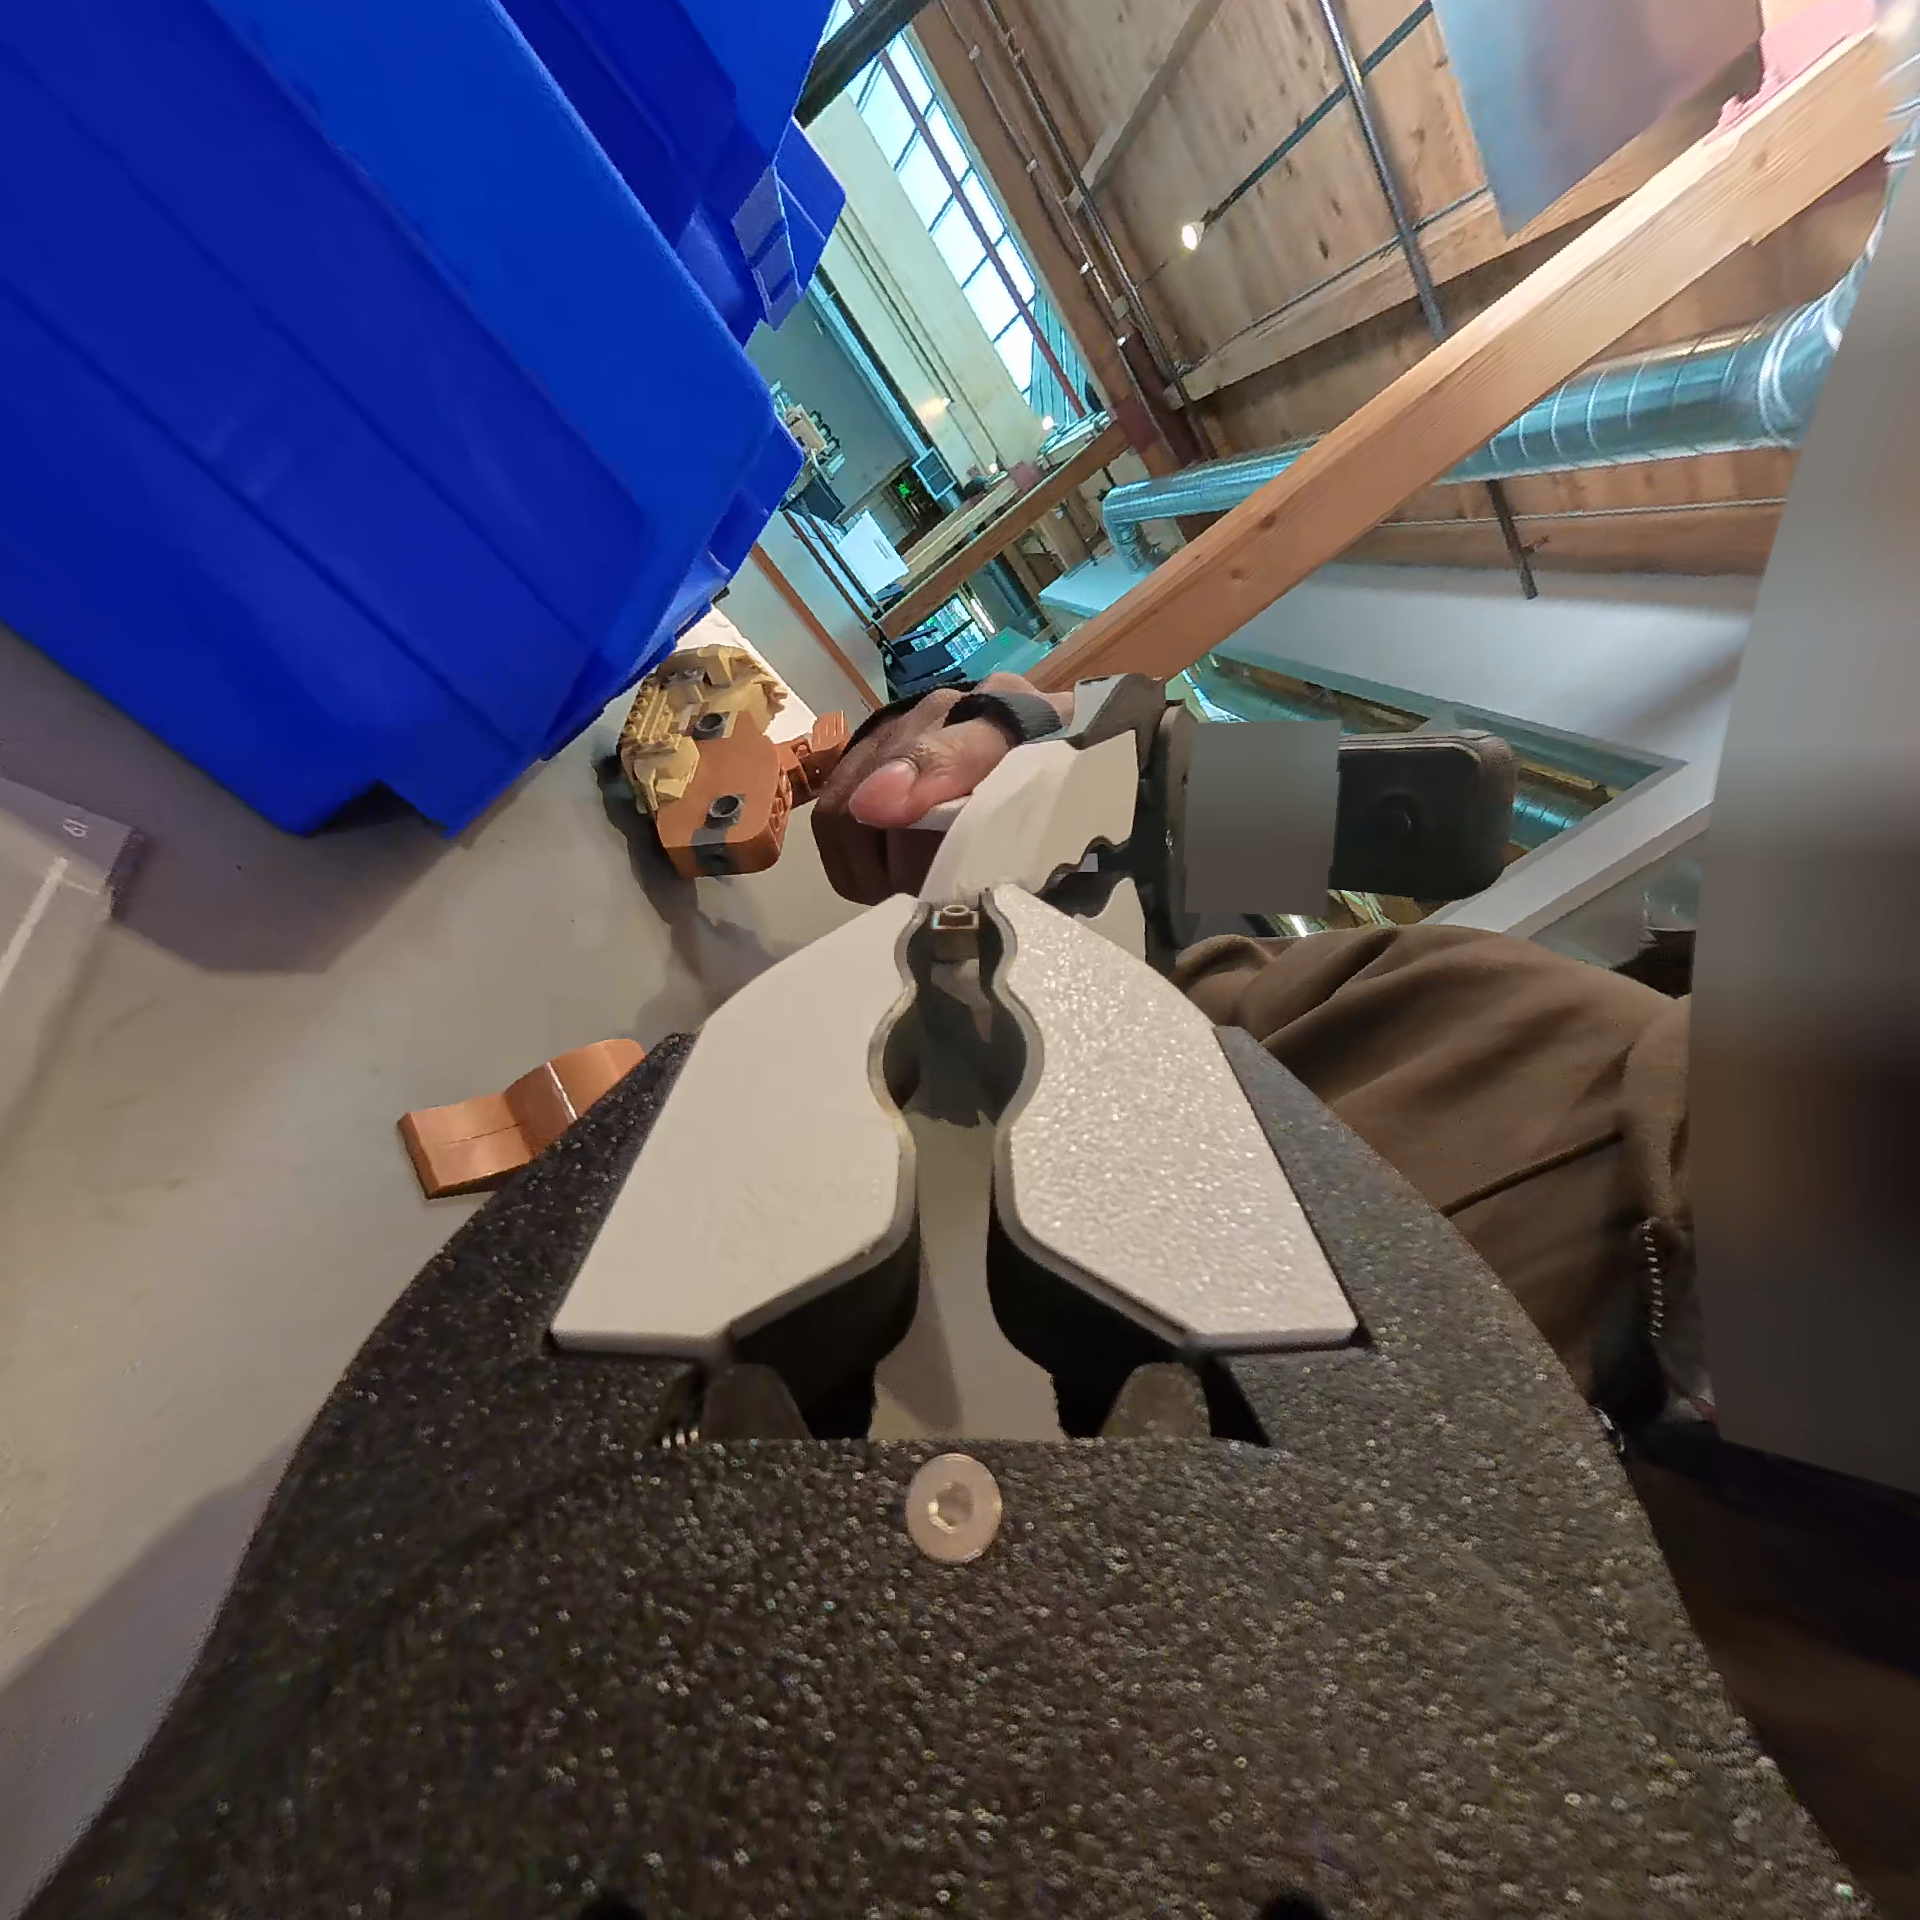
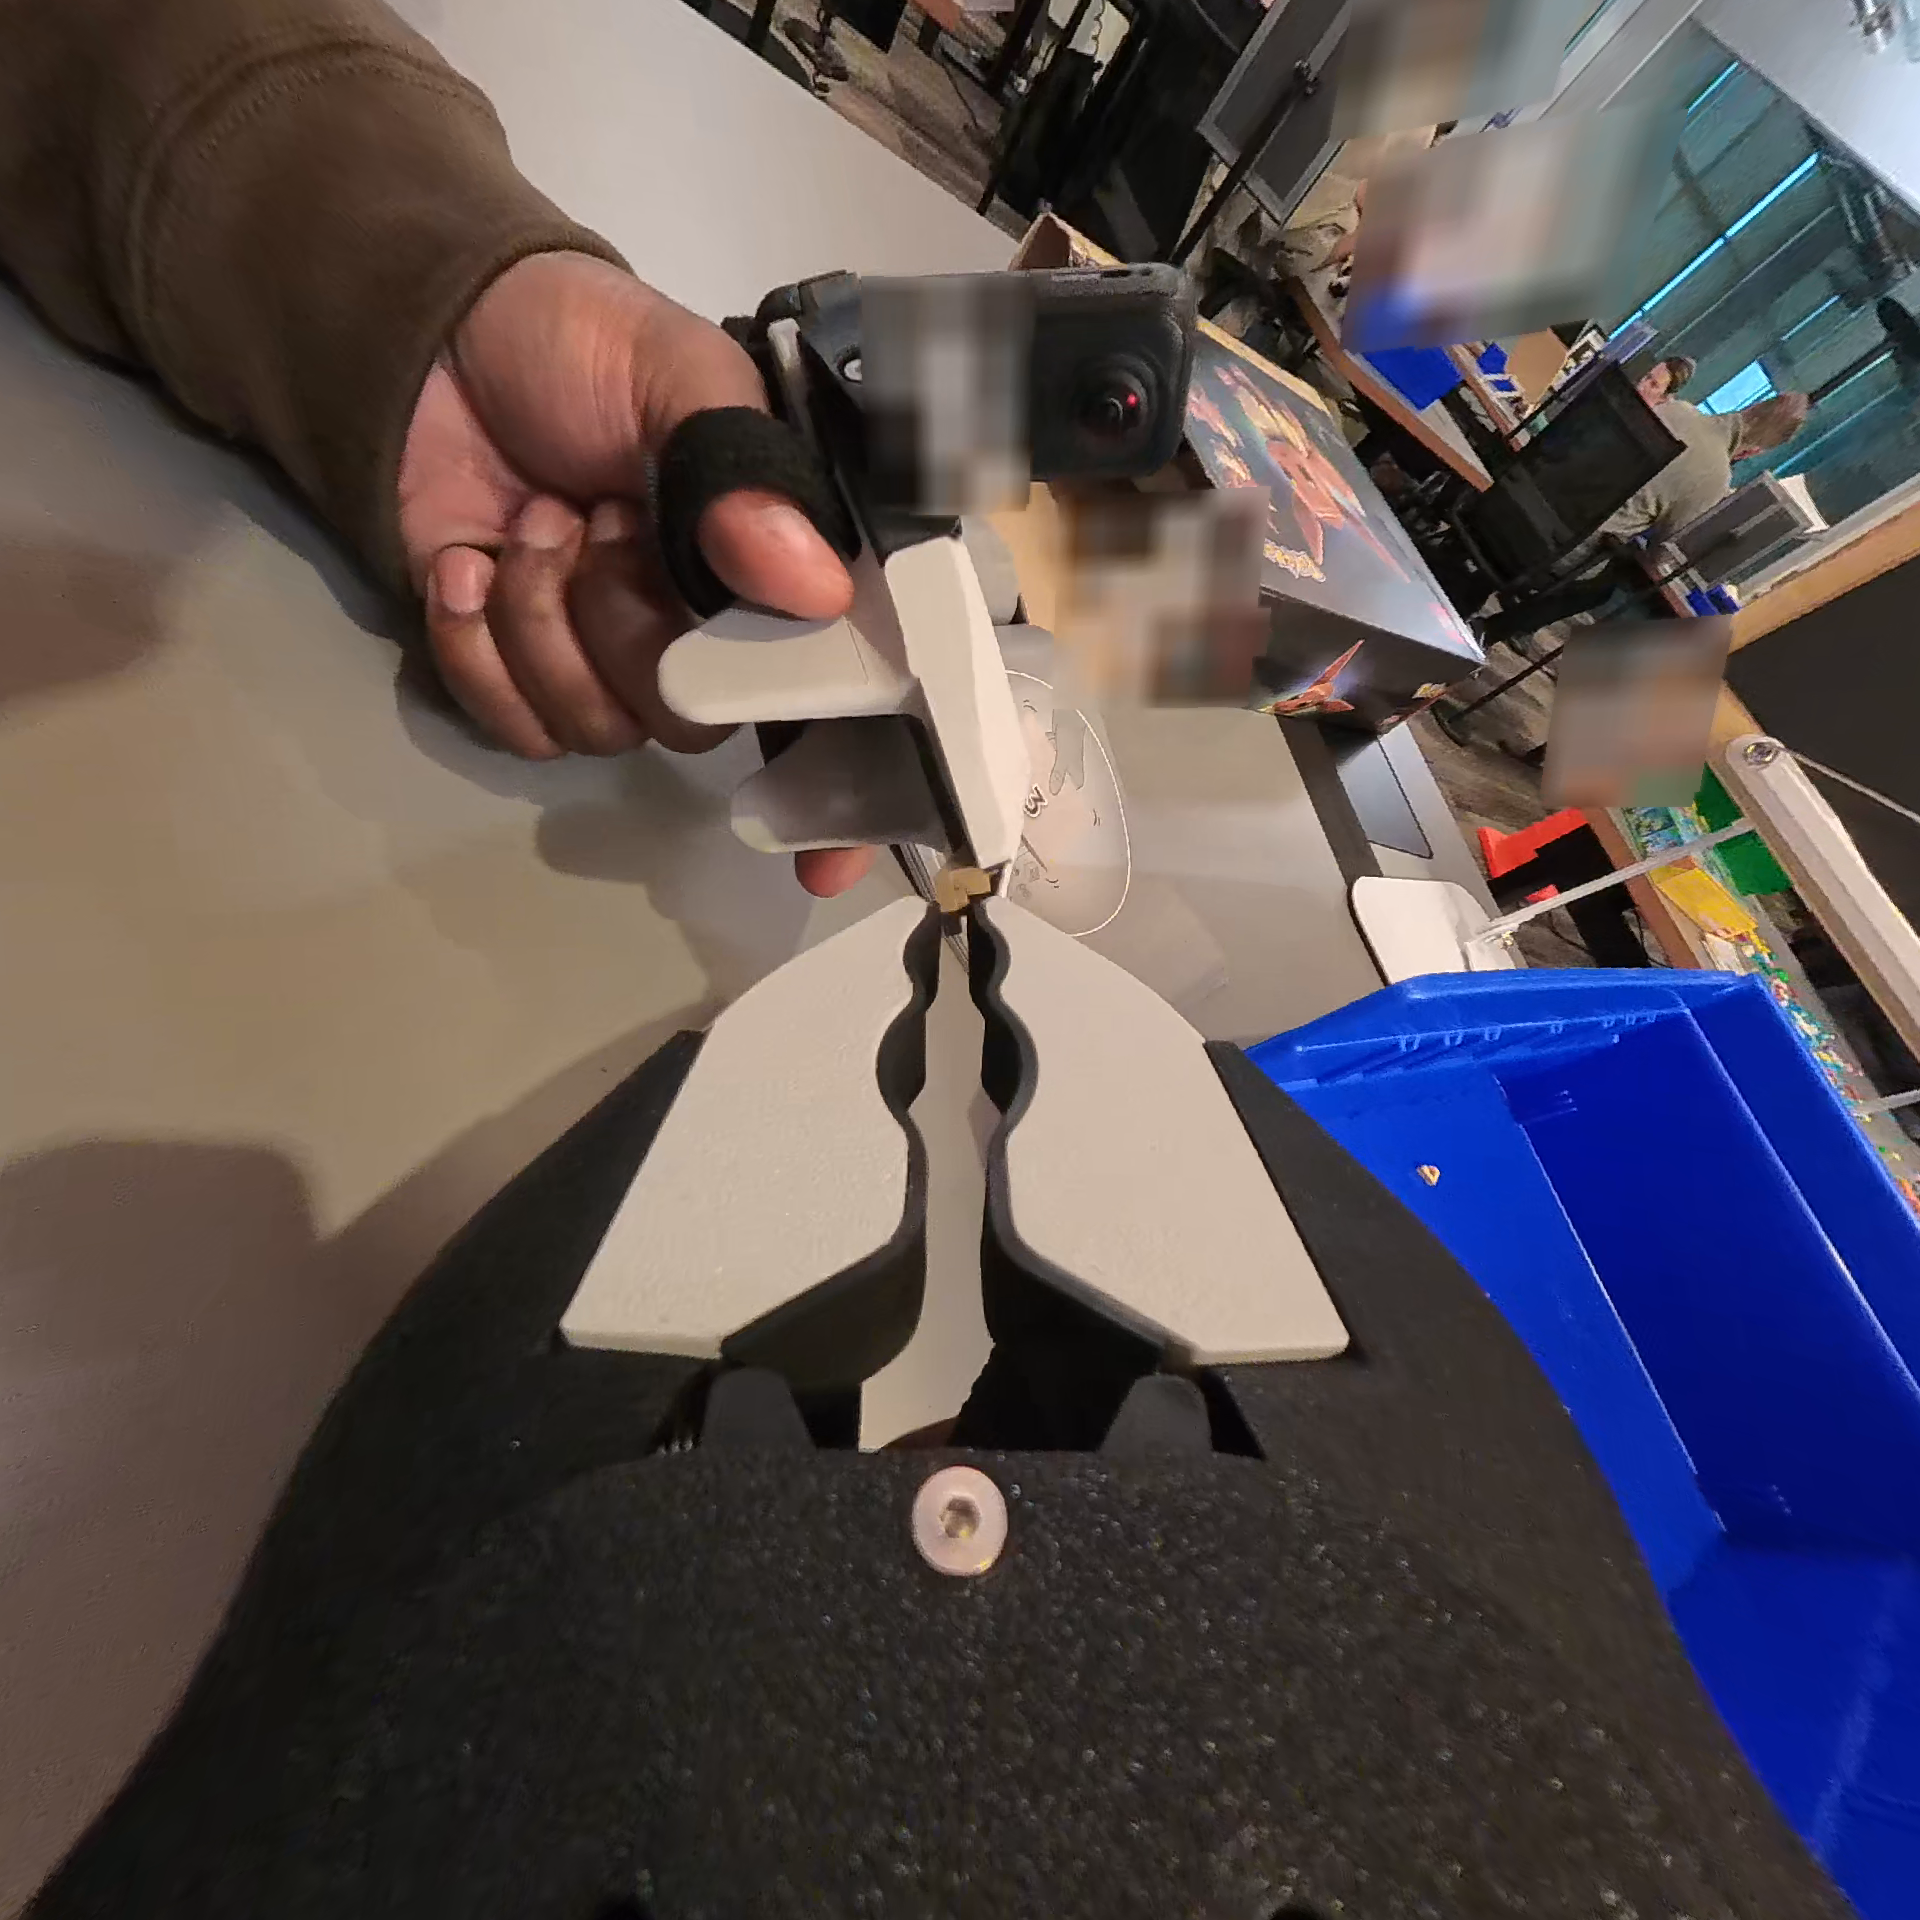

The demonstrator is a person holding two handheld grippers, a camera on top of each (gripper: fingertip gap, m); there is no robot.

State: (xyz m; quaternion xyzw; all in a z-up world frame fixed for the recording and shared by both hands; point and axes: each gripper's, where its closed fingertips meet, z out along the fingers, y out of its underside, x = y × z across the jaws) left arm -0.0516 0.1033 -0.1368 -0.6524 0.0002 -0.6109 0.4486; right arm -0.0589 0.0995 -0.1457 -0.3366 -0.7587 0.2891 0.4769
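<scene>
In the left wrist view my left gripper (image 1: 954, 921) is shut on a small tan brick (image 1: 953, 918) with one stud, pinched at the very tips of its fingers. The right gripper's pale fingers (image 1: 1039, 800) come in from beyond and meet that same spot. In the right wrist view my right gripper (image 2: 950, 912) is closed on the lower part of the small tan brick (image 2: 958, 889). The left gripper's finger (image 2: 961, 686) grips its upper part. Both grippers are held by hands above the grey table (image 2: 260, 935), tip to tip.
Blue bins stand close on the left (image 1: 364, 416) and at the right (image 2: 1610, 1299). A brown and tan brick model (image 1: 707, 769) and a loose brown curved piece (image 1: 520, 1117) lie on the table. A picture box (image 2: 1320, 520) and a round clear disc (image 2: 1086, 831) lie farther off. Both grippers' tips are roughly 20 cm from the round clear disc (image 2: 1086, 831).
</scene>
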